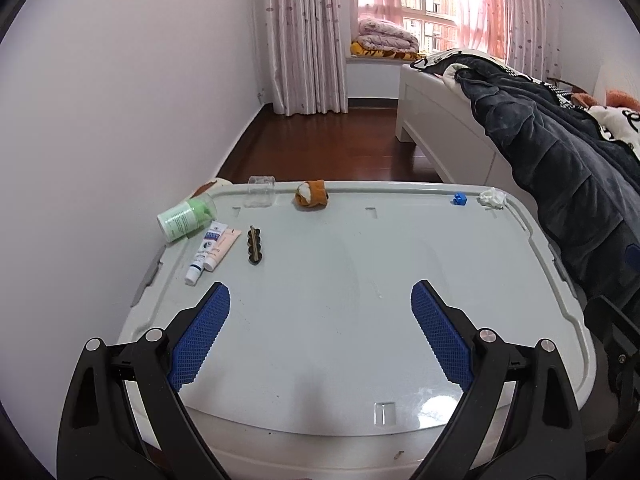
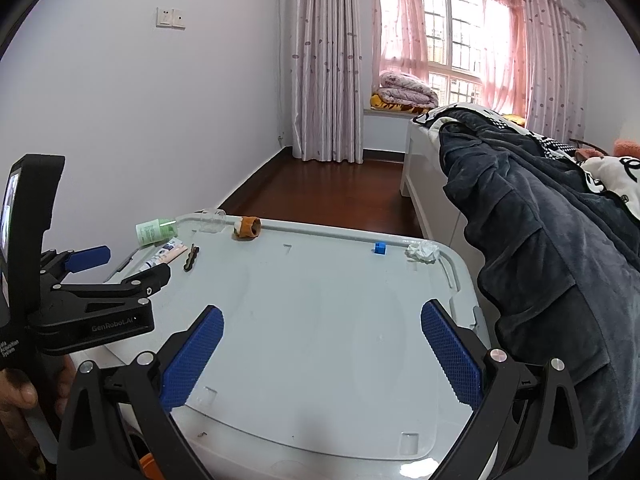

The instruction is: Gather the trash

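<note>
A crumpled white tissue (image 1: 492,198) (image 2: 422,251) lies at the far right corner of a grey plastic bin lid (image 1: 340,280) (image 2: 320,320). An orange peel-like scrap with white inside (image 1: 311,194) (image 2: 247,227) lies at the far edge, middle. My left gripper (image 1: 320,300) is open and empty above the near part of the lid; it also shows at the left of the right wrist view (image 2: 120,268). My right gripper (image 2: 322,322) is open and empty above the lid's near right part.
On the lid's left side lie a green bottle on its side (image 1: 186,218) (image 2: 156,231), two tubes (image 1: 212,250) (image 2: 166,256), a dark clip-like piece (image 1: 254,245) (image 2: 191,257) and a clear cup (image 1: 261,190) (image 2: 212,220). A small blue block (image 1: 460,199) (image 2: 380,248) sits near the tissue. A bed with dark bedding (image 1: 540,152) (image 2: 540,240) is right.
</note>
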The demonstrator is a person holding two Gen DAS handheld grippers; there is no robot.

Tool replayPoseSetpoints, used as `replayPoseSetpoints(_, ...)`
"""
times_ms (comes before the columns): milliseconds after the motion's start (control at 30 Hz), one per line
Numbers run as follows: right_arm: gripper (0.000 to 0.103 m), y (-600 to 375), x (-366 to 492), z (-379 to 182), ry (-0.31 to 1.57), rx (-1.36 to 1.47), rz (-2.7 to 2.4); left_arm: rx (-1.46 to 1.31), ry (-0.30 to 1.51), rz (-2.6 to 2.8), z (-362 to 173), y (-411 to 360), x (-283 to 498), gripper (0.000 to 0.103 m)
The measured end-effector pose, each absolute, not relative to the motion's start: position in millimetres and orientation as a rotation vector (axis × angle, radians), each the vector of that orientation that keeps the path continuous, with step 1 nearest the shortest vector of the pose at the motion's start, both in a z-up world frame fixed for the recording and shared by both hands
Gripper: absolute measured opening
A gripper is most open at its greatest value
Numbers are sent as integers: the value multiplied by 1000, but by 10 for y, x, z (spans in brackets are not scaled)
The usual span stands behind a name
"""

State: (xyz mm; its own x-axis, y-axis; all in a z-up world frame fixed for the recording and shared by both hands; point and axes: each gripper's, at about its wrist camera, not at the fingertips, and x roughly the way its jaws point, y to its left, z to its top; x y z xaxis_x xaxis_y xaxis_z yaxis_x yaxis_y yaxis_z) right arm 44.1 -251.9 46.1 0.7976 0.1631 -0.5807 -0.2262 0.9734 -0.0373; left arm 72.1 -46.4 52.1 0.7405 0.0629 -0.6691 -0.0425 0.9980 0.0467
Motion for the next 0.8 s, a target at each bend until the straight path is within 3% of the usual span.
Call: replayPoseSetpoints(800, 98, -2427, 410, 392, 620, -174, 208, 91, 680, 96, 592, -517, 658, 90)
